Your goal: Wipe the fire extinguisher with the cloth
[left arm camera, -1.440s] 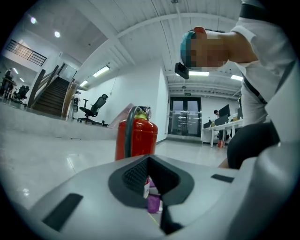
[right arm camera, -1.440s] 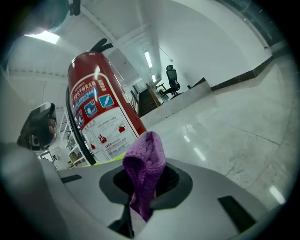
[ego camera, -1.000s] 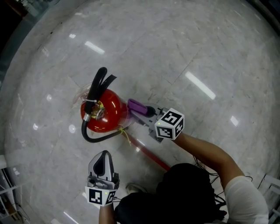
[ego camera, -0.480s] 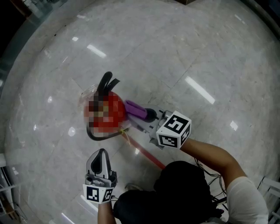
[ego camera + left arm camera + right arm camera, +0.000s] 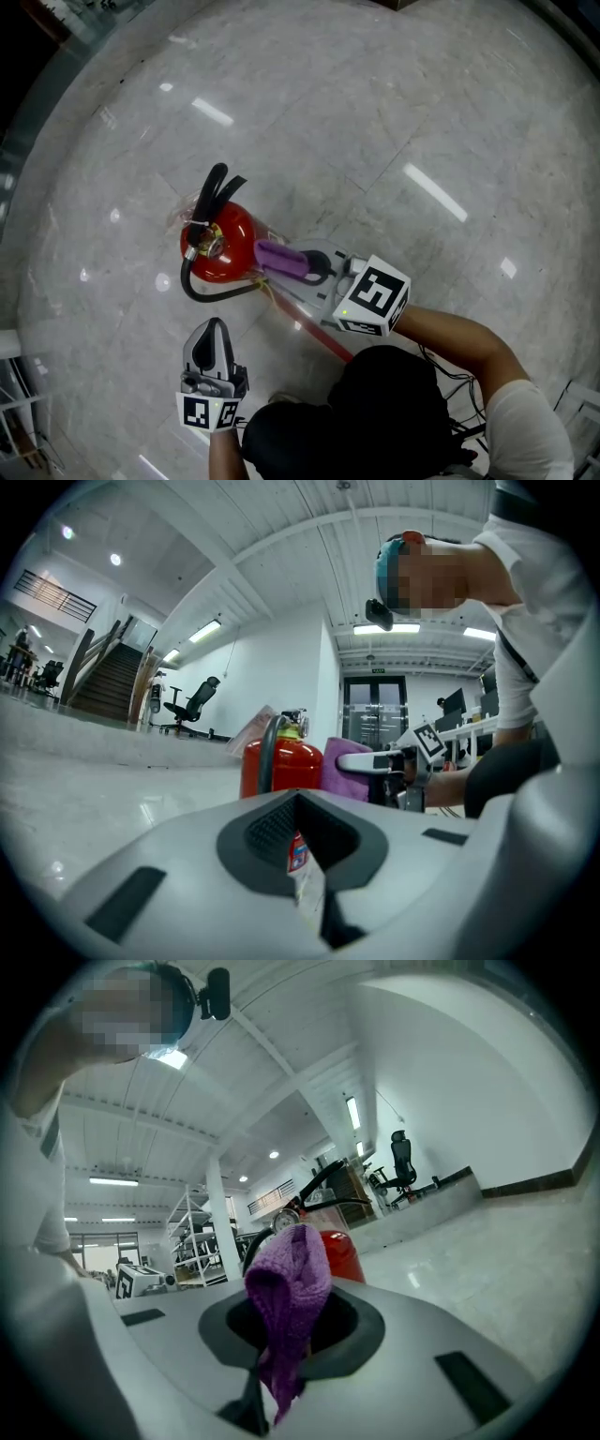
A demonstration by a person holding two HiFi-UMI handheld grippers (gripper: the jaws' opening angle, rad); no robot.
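A red fire extinguisher [image 5: 223, 245] with a black handle and hose stands on the marble floor; it also shows in the left gripper view [image 5: 285, 766] and behind the cloth in the right gripper view [image 5: 343, 1254]. My right gripper [image 5: 281, 261] is shut on a purple cloth [image 5: 278, 259], which presses against the extinguisher's right side. The cloth [image 5: 286, 1303] hangs from the closed jaws. My left gripper [image 5: 212, 337] is shut on nothing, low and in front of the extinguisher, apart from it.
A red line [image 5: 319, 336] runs across the pale marble floor [image 5: 422, 122] by the extinguisher's base. A clear plastic tag [image 5: 187, 202] sticks out by the handle. Stairs, office chairs and shelving stand far off in the gripper views.
My right gripper with the purple cloth has slid left and down along the extinguisher's side. The left gripper has hardly moved.
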